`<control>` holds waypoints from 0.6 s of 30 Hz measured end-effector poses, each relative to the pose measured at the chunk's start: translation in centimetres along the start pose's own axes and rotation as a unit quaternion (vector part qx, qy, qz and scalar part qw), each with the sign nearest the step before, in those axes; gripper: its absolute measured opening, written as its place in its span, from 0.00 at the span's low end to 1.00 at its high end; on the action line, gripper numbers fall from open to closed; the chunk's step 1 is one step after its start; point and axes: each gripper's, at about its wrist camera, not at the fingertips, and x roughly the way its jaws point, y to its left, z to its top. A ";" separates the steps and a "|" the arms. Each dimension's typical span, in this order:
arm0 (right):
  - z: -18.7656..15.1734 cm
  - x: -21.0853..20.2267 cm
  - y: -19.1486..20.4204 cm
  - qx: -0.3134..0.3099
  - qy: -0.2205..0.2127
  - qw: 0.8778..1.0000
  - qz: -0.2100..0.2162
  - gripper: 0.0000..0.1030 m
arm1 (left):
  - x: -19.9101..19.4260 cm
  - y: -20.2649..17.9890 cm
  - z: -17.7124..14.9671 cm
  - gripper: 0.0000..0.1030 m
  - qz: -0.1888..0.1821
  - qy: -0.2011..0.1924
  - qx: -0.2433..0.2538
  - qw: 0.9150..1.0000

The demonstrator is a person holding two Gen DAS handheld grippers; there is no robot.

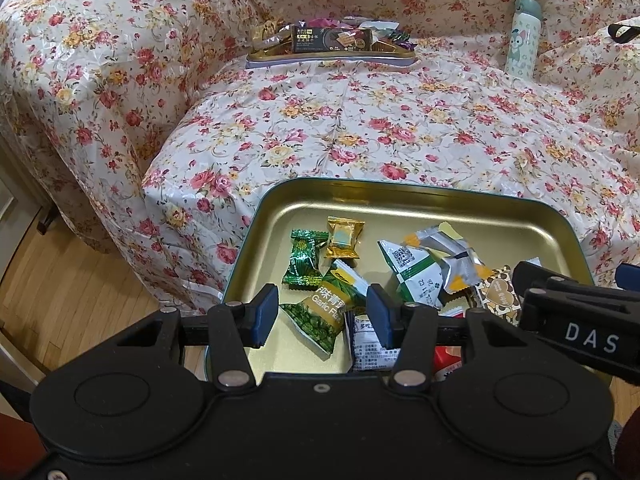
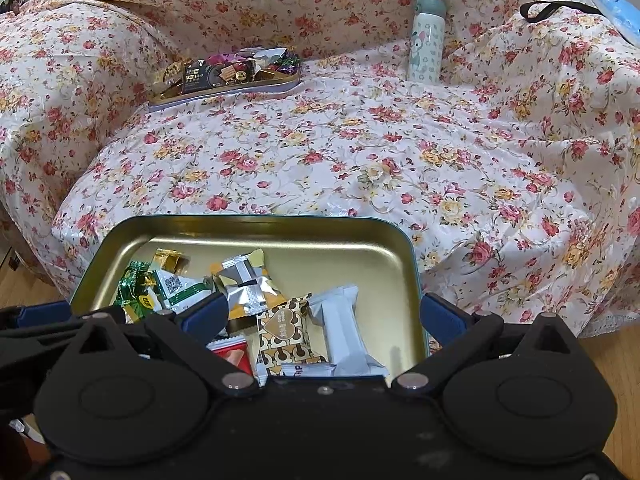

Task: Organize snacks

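**2 open grippers held over a gold tin of snacks**

A gold-lined tin tray [image 1: 400,204] is seen at the near edge of a sofa draped in a floral cover [image 1: 400,128]. Its near rim is hidden behind both gripper bodies. The left gripper [image 1: 322,314] is held above the tray's near left part with its blue pads apart; nothing is pressed between them, though a green "Garlic" pea packet [image 1: 324,316] is seen below the gap. Its lettering is cut off by the right finger. The right gripper [image 2: 322,312] is spread wide, 1 finger over the snacks and the other beside the tray's right rim, and nothing is clamped.

In the tray lie a green twisted candy [image 1: 303,264], a gold wrapped sweet [image 1: 345,238], a white-and-green packet with a QR code [image 1: 408,272], a silver-and-yellow wrapper [image 2: 248,284], a brown heart-patterned packet [image 2: 284,334] and a white bar wrapper [image 2: 346,330]. A red packet [image 2: 234,354] is mostly covered.

Well behind, a 2nd tray [image 1: 332,58] of mixed snacks is seen; its contents are too small to name. A pale flask [image 1: 522,36] stands upright against the backrest. A black strap [image 2: 560,8] is cut off at the right.
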 end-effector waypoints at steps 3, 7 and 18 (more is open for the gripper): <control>0.0 0.0 0.0 0.001 0.001 1.000 0.001 1.00 | 0.0 0.0 0.0 0.55 0.000 0.000 0.000 1.000; 0.0 0.0 -0.1 0.000 0.001 1.000 0.001 1.00 | 0.0 0.1 0.0 0.55 0.001 0.001 -0.001 1.000; -0.1 0.1 0.1 0.001 0.004 1.000 0.003 1.00 | 0.0 0.2 -0.2 0.55 0.001 0.001 -0.003 1.000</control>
